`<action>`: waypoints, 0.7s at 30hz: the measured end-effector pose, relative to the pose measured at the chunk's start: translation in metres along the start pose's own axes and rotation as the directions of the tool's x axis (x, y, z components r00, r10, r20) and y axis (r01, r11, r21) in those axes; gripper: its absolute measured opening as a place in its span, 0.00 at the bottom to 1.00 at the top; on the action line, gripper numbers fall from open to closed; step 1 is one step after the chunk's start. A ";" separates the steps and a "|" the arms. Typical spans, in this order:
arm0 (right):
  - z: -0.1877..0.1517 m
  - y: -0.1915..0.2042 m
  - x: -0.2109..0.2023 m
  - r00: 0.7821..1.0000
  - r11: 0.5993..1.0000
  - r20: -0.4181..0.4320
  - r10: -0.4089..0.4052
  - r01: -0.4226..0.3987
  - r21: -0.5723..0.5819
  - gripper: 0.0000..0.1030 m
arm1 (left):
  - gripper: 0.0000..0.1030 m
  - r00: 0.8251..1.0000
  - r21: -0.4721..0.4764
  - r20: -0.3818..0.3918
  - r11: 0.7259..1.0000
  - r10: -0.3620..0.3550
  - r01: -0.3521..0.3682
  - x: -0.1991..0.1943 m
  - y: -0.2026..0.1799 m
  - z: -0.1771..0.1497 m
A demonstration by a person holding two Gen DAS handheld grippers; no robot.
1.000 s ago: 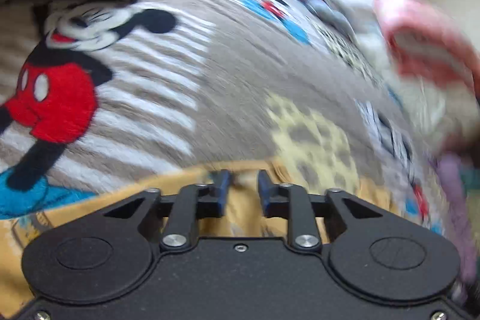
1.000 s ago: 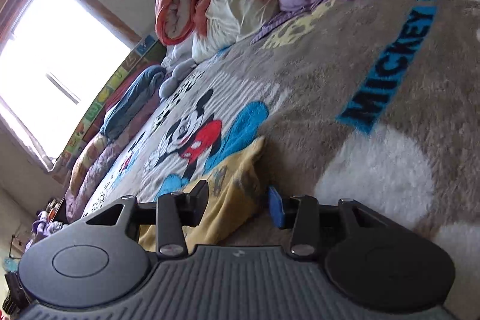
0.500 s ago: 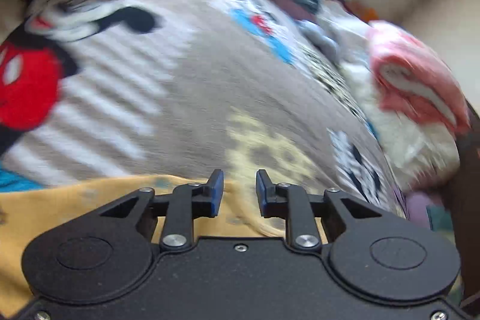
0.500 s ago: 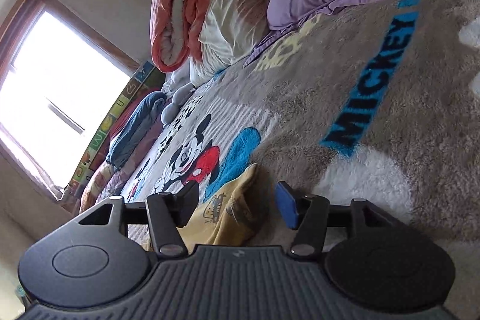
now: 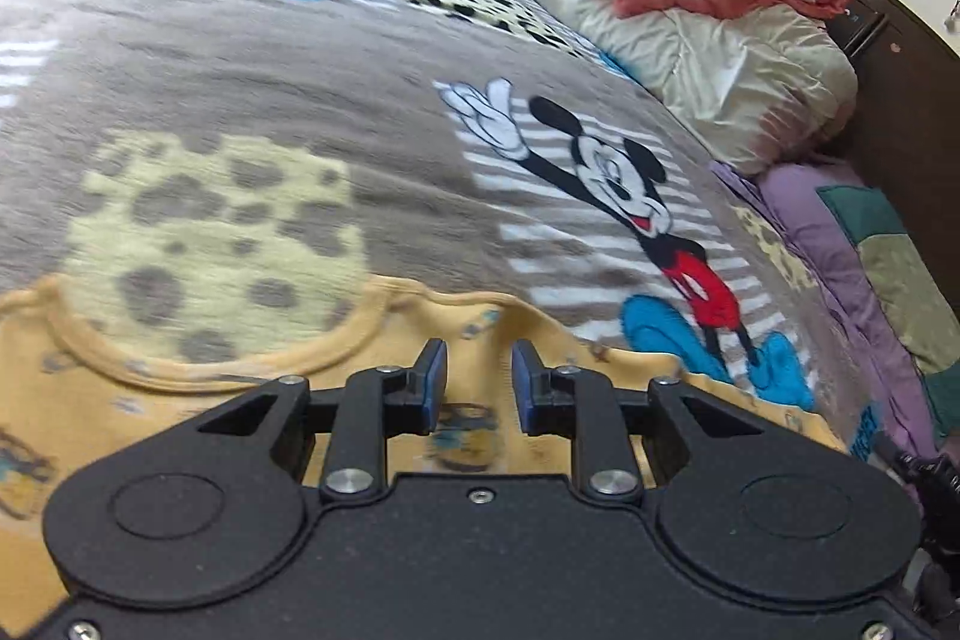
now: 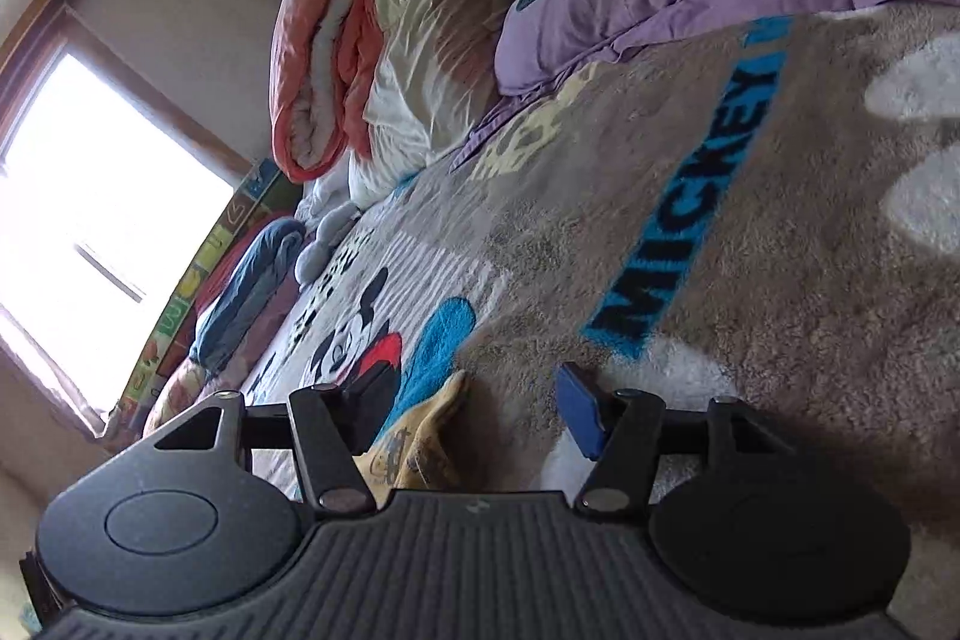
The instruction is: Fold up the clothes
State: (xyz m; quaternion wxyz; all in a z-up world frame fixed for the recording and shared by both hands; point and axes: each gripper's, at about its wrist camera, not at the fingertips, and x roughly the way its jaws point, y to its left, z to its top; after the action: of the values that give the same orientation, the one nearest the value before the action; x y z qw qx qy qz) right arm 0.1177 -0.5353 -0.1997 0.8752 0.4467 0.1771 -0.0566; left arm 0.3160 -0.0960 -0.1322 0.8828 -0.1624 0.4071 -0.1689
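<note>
Left gripper [image 5: 474, 376] has slid along the yellow garment [image 5: 180, 400] to beside the neckline, jaws narrow with a gap, over cloth, nothing pinched. Right gripper [image 6: 468, 400] jaws have just been opening, now wide, garment corner [image 6: 414, 448] between them, released. Garment lies flat on Mickey blanket [image 5: 300, 70]; next fold needs a regrasp.
</note>
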 end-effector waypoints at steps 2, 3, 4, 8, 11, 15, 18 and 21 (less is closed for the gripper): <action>-0.004 0.006 0.005 0.999 0.999 -0.043 0.023 -0.025 -0.038 0.59 | 0.20 1.000 -0.012 -0.005 1.000 0.002 -0.002 0.003 0.000 0.000; -0.006 0.010 0.007 0.998 0.998 -0.062 0.032 -0.036 -0.060 0.59 | 0.20 1.000 -0.016 -0.006 1.000 0.000 0.000 0.003 0.000 -0.001; -0.008 0.012 0.010 0.996 0.996 -0.081 0.039 -0.046 -0.076 0.59 | 0.20 1.000 -0.020 -0.007 1.000 -0.002 0.002 0.003 0.001 -0.001; -0.013 0.022 0.018 0.989 0.988 -0.133 0.060 -0.078 -0.132 0.48 | 0.20 1.000 -0.032 -0.013 0.999 -0.003 0.002 0.005 0.004 -0.002; -0.010 0.013 0.013 0.982 0.991 -0.144 0.126 -0.129 -0.015 0.13 | 0.20 1.000 -0.052 -0.014 0.999 -0.007 0.006 0.006 0.008 -0.003; -0.005 0.004 -0.005 0.983 0.987 -0.107 0.151 -0.144 0.068 0.08 | 0.20 1.000 -0.071 -0.010 0.997 -0.018 0.017 0.004 0.014 -0.002; -0.006 0.000 -0.008 0.984 0.988 -0.117 0.134 -0.124 0.092 0.08 | 0.20 0.999 -0.104 0.018 0.994 -0.040 0.041 -0.004 0.020 0.000; -0.008 0.000 -0.008 0.986 0.990 -0.117 0.116 -0.105 0.097 0.12 | 0.20 0.999 -0.105 0.038 0.994 -0.038 0.042 -0.010 0.022 0.004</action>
State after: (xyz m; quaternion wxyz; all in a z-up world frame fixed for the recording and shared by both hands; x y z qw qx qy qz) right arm 0.1080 -0.5295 -0.2016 0.8434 0.4975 0.2027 0.0118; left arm 0.3166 -0.0710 -0.1322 0.8766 -0.2202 0.3961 -0.1615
